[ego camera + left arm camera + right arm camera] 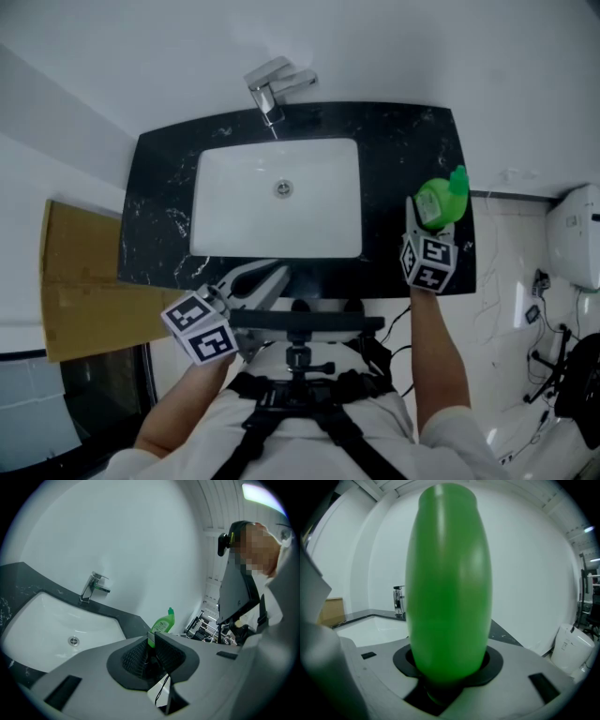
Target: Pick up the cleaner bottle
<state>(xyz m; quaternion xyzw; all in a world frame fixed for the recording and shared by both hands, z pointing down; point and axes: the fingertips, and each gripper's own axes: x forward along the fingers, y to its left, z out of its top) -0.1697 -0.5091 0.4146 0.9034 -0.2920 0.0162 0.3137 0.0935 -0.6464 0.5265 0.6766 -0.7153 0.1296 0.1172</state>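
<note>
The green cleaner bottle (441,200) stands upright on the right end of the black counter (394,141). My right gripper (419,223) is at its near side, with the bottle between the jaws. In the right gripper view the bottle (449,583) fills the middle and hides the pads, so I cannot see whether they press on it. My left gripper (270,275) hovers at the counter's front edge, its fingers a little apart and holding nothing. From the left gripper view the bottle (162,623) shows far off, beyond the jaws.
A white basin (277,197) is sunk in the counter, with a chrome tap (272,86) behind it. A brown cardboard sheet (80,281) lies to the left. At the right stands a white appliance (577,234) with cables on the floor.
</note>
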